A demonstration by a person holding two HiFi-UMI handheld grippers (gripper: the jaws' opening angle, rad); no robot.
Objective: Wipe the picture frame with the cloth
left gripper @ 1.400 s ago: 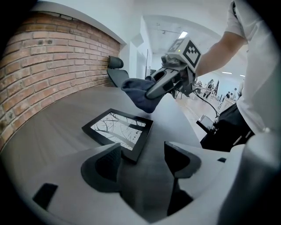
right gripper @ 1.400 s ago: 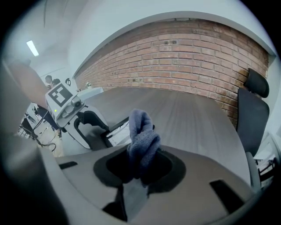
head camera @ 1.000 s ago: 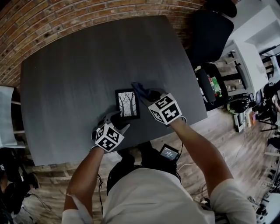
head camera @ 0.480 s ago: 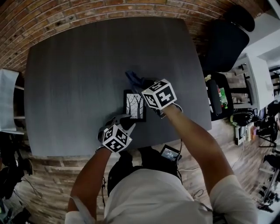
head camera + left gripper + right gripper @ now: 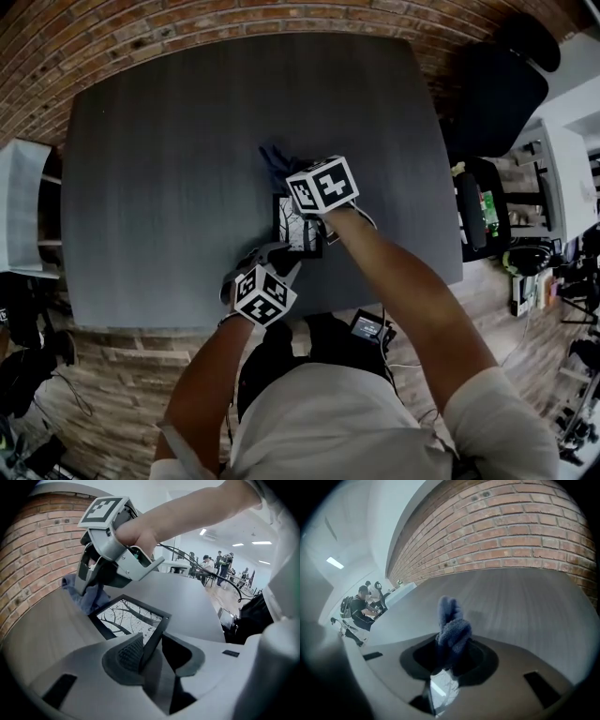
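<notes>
Picture frame (image 5: 298,225): on the dark table (image 5: 159,141), close to its near edge and a little right of centre, tree print facing up.

- Left gripper (image 5: 281,265) has just been closing its jaws. They now pinch the frame's near edge, pads on either side of the rim. I can't tell whether that edge is lifted off the table.
- Right gripper (image 5: 298,178) is clamped on a bunched blue cloth (image 5: 275,159). The wad hangs past the frame's far-left corner and seems to touch the table there rather than the glass.

My read of the step: wiping is just getting going, with the frame anchored and the cloth poised.

To do it well:
- Keep the left pinch steady, no tighter.
- Bring the wad onto the glass and sweep far to near in overlapping strokes.
- Press lightly so the frame doesn't pivot about the held edge.
- Keep the hard jaw tips off the glass; only cloth should touch it.
</notes>
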